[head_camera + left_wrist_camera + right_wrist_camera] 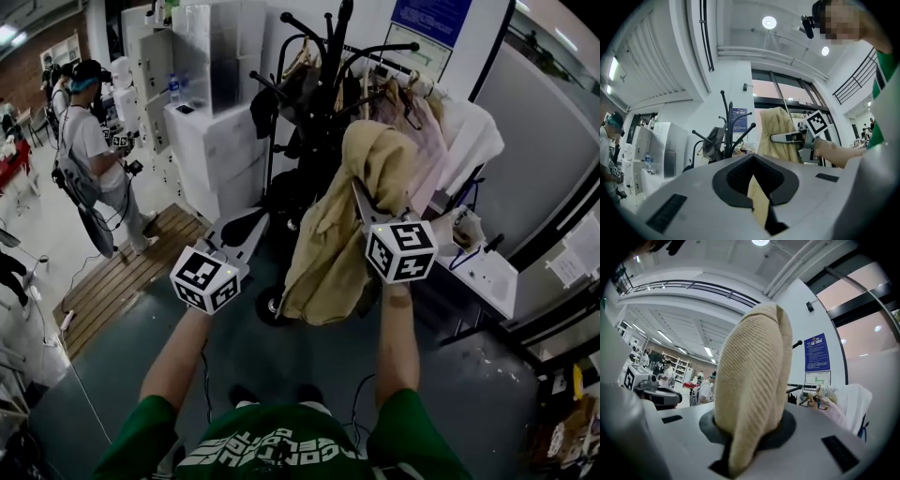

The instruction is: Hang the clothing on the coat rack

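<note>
**Status.** Carry phase. The clothing is not yet on the rack.

**Right tool** (pixel 362 202). The jaws are part-closed and clamped on a thick, bunched fold at the top of the beige garment (pixel 337 244). In the right gripper view the ribbed cloth fills the gap and bulges above the jaws. This grip appears to bear the weight. The cloth hangs below it in the centre of the head view, clear of the floor.

**Left tool** (pixel 753 168). The jaws are nearly together, with a thin strip of the same beige cloth pinched in the slot. The tool sits lower, at centre left of the head view. Judged purpose: it takes up a loose edge so that the cloth is spread and cannot drag or swing under the high grip.

**Coat rack** (pixel 331 56). It is black and upright, at upper centre of the head view, behind the garment. Its prongs (pixel 302 28) point up and outward. One on the left carries a dark item (pixel 265 108). Hung clothes (pixel 427 131) crowd the space just to the right of the rack.

**Next step, judged.** Present the top fold to a free prong and lower it over the tip before easing either grip.

**Risk.** A bunched fold offers no loop or collar opening, so the cloth may slide off a smooth prong. The neighbouring clothes may also snag.
</note>
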Available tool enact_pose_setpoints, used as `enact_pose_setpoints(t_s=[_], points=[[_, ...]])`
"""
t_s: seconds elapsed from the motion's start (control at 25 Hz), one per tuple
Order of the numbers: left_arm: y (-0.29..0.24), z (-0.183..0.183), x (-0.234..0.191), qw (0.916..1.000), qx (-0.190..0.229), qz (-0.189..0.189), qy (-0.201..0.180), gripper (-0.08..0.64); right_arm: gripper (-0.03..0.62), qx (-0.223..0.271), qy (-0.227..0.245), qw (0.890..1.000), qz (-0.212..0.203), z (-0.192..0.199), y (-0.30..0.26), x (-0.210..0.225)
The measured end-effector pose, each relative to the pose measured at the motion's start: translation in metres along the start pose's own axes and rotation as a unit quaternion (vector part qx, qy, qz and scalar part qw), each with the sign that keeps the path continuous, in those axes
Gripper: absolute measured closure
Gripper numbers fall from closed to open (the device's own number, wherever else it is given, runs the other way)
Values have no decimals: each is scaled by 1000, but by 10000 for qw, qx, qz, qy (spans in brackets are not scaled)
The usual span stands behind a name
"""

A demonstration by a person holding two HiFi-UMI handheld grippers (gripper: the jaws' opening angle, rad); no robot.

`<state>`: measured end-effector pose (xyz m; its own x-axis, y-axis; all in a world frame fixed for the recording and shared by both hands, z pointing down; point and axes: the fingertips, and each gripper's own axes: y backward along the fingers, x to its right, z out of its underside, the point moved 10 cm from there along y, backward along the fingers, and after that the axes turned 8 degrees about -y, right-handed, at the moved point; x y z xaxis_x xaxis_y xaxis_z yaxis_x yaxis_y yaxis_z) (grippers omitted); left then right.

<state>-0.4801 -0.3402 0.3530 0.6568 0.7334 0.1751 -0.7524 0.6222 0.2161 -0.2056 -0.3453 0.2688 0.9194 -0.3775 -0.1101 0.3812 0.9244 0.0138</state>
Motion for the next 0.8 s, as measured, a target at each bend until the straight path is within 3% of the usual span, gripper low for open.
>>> enact_pose_setpoints(t_s=[0.8], points=[[-1, 5, -42, 9993, -16, -355, -116, 557, 514, -582, -67, 9983, -45, 23, -101, 3]])
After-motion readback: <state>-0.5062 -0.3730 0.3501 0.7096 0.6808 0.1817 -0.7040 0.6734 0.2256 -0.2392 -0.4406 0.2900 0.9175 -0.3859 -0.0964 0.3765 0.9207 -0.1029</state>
